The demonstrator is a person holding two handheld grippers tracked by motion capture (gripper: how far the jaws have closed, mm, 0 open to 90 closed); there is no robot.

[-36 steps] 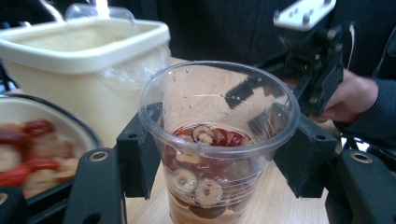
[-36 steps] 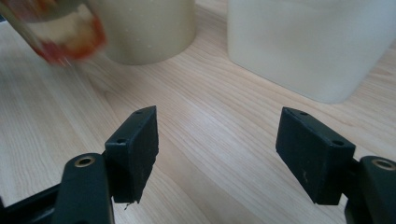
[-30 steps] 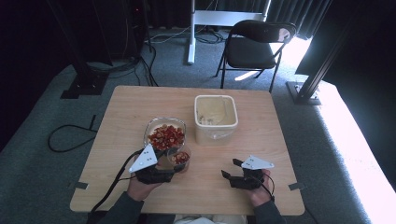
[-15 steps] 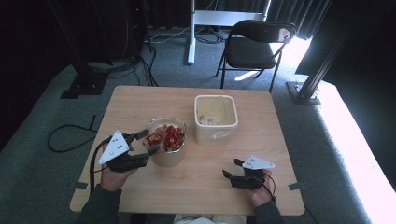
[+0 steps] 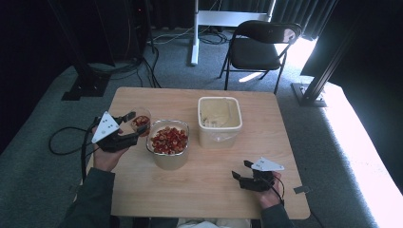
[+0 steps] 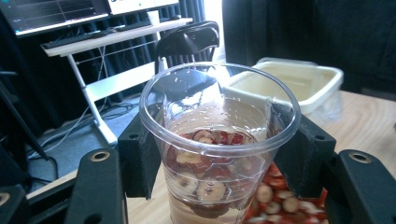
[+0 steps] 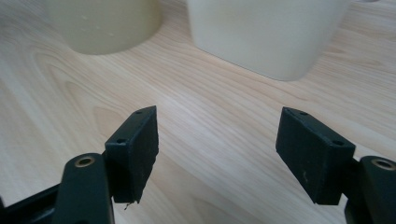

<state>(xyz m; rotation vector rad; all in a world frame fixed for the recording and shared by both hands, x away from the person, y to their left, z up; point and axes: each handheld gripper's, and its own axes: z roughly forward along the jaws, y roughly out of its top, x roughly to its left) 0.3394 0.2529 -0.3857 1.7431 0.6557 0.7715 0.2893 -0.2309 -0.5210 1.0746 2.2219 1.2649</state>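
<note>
A clear cup [image 6: 218, 140] of red fruit slices was gripped by the left gripper [image 5: 135, 129], at nine o'clock from the bowl [image 5: 168, 145]. The right gripper [image 7: 217, 149] was held with jaws apart, gripping nothing.

No legible text, label, brand, number or sign appears on any surface. The dark monitor screen [image 6: 51, 11] at the far left of the left gripper view carries faint lines and graphics too blurred to read.
</note>
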